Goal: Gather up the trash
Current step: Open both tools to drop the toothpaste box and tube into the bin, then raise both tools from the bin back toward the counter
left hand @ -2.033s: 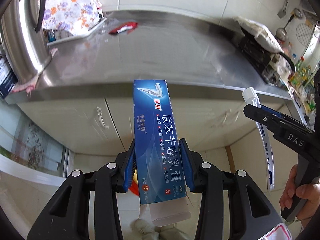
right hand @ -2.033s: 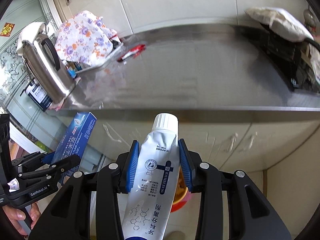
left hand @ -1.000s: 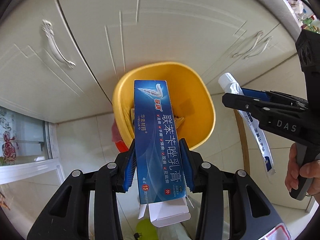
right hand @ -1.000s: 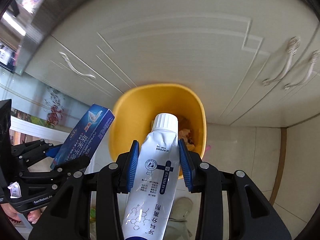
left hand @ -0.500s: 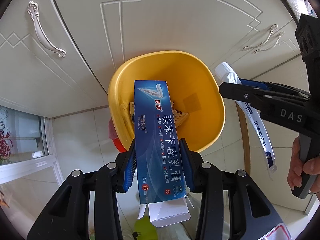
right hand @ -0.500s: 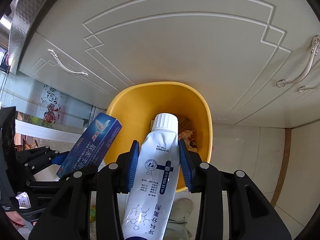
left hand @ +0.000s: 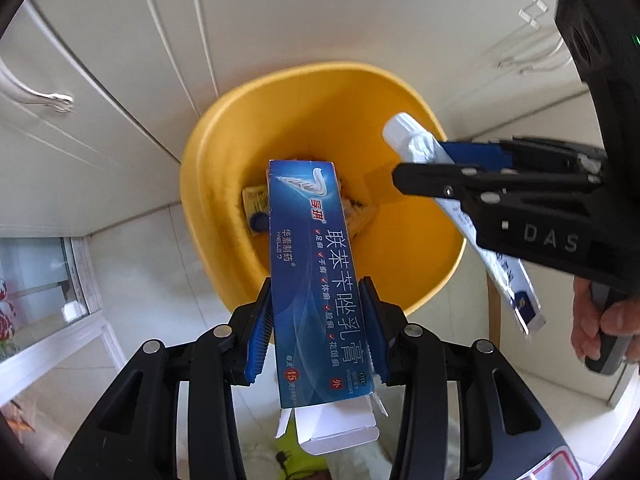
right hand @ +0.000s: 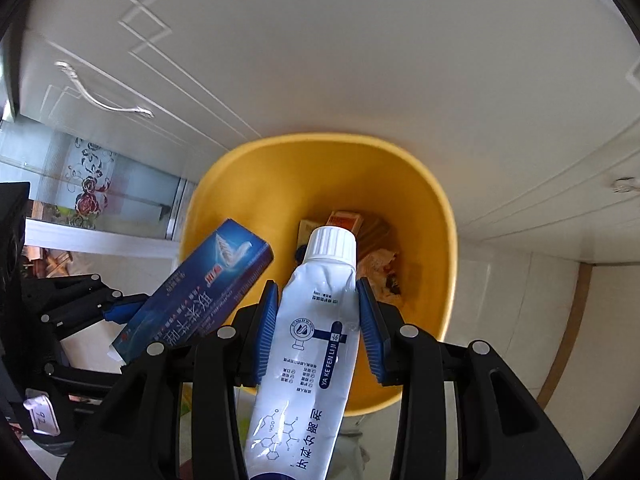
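My left gripper (left hand: pixel 318 328) is shut on a blue ointment box (left hand: pixel 320 276), whose open flap hangs at its near end. The box's far end reaches over the mouth of a yellow trash bin (left hand: pixel 224 152) on the floor. My right gripper (right hand: pixel 318 328) is shut on a white ointment tube (right hand: pixel 316 344), its white cap pointing down into the same yellow bin (right hand: pixel 248 184). In the left wrist view the right gripper (left hand: pixel 448 168) with the tube (left hand: pixel 416 144) comes in from the right over the bin's rim. In the right wrist view the box (right hand: pixel 200 288) sits at the left.
Several scraps of trash (right hand: pixel 372 248) lie at the bin's bottom. White cabinet doors (right hand: pixel 360 60) with metal handles (right hand: pixel 104 92) stand right behind the bin. Pale floor tiles (left hand: pixel 140 280) surround it. A person's hand (left hand: pixel 600 328) grips the right tool's handle.
Both grippers have sunk toward the yellow bin, which now looks larger in both views. The box and the tube stay gripped, and their far ends now hang over the bin's mouth.
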### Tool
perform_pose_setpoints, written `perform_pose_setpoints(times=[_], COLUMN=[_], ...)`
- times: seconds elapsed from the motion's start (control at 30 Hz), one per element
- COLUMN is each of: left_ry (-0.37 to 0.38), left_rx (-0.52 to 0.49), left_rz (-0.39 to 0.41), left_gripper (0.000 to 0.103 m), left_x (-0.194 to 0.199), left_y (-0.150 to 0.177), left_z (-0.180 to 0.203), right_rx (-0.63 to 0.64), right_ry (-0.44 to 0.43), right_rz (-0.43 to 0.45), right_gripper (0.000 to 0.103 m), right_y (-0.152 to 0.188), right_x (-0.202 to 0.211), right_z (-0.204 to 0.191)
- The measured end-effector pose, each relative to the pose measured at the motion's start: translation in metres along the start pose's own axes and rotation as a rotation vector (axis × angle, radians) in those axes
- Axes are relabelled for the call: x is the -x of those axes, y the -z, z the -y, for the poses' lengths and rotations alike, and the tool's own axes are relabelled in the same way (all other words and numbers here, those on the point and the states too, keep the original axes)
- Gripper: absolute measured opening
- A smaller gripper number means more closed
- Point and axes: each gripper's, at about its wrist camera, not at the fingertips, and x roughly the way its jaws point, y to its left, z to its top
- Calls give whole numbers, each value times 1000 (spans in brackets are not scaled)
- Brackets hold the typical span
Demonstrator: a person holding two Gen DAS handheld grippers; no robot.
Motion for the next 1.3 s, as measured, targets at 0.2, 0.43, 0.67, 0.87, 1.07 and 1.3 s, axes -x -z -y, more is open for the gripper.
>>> perform_pose_setpoints(times=[0.2,0.43,0.67,0.87,1.07,1.3], left_ry=[-25,-32,-43,-41,-42,-48], left_rx=[-17,2,3,12,17,38], left_rz=[-51,-44,-26,-19,-5,23], left_gripper=[41,46,62,62,62,62], left_x=[-8,-10,-7,-1,12,37], left_y=[-4,-6,-7,-5,-1,9], left_z=[-4,-8,-3,-2,1,6], right_rx=[51,76,91,53,46,26], right_ry=[41,64,76,57,56,59], right_rz=[-31,-19,15,41,62,105], right_gripper=[41,60,66,66,66,66], right_y=[-4,-7,-2,5,15,31], right_x=[-11,-12,0,12,30,66], right_z=[1,1,4,7,6,1])
